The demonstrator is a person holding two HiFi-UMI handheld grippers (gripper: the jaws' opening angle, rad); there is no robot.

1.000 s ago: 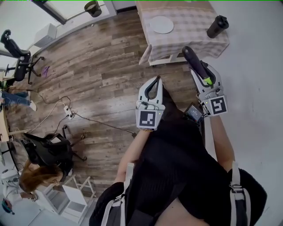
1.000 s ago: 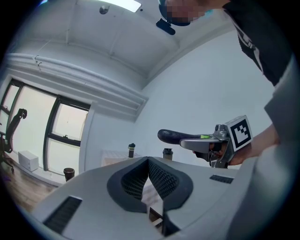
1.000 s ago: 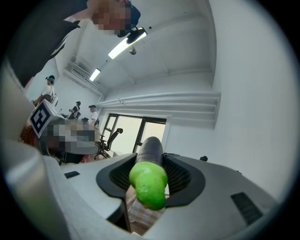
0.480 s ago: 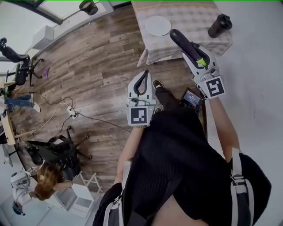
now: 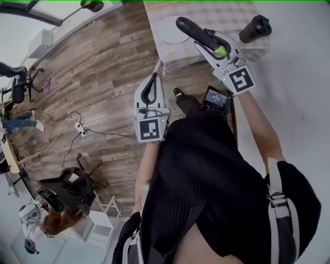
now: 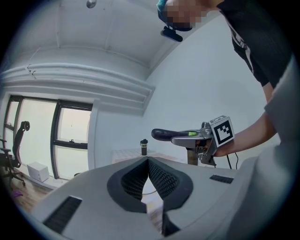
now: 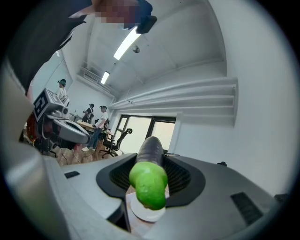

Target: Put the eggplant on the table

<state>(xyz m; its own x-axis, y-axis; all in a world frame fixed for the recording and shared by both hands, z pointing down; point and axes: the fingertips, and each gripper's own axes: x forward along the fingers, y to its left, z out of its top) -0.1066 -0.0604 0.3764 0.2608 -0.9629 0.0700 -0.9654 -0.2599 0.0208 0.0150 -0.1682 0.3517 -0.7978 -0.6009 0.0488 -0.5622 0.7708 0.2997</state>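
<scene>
eggplant point(image 5: 197, 32) one, plate point(image 5: 166, 29) one

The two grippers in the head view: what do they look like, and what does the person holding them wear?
The left gripper and right gripper are alike: light grey shells with black ribbed pads, each carrying a cube of black-and-white square markers. The person wears a black short-sleeved top and grey shoulder straps.

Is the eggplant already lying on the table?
No, the right gripper holds the eggplant up in the air, off the table.
</scene>
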